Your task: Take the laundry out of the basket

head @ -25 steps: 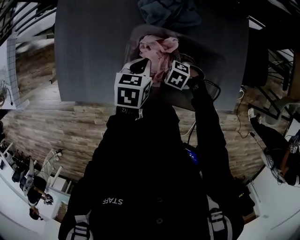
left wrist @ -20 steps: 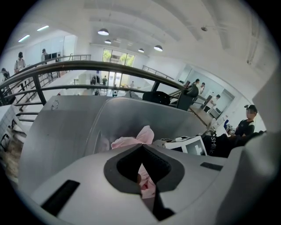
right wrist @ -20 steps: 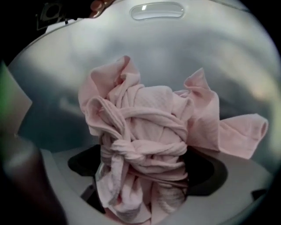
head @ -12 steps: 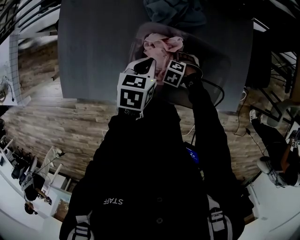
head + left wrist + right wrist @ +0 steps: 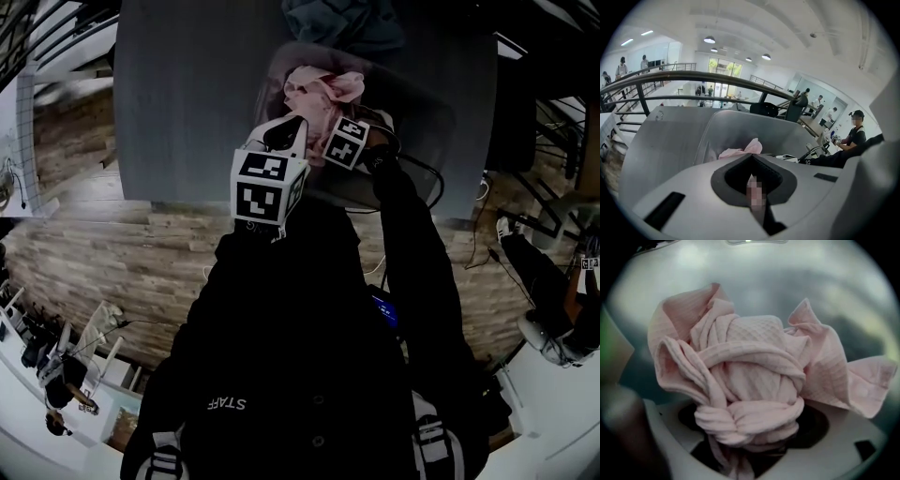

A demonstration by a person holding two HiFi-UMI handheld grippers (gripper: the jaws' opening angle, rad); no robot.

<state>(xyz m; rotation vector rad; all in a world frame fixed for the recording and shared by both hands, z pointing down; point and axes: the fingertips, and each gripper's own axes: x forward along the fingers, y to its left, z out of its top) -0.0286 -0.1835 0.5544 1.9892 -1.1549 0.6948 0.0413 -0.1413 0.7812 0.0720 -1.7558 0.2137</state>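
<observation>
In the grey basket (image 5: 427, 108) on the bench (image 5: 187, 94), the pink cloth (image 5: 750, 376) lies knotted into a round bundle with no clear long axis. In the right gripper view its loose corners flare up-left and right. The right gripper (image 5: 339, 131) points steeply down at it, with its jaws wide around the knot and just closing in. The left gripper (image 5: 286, 129) hovers at the near rim with its jaws together.
</observation>
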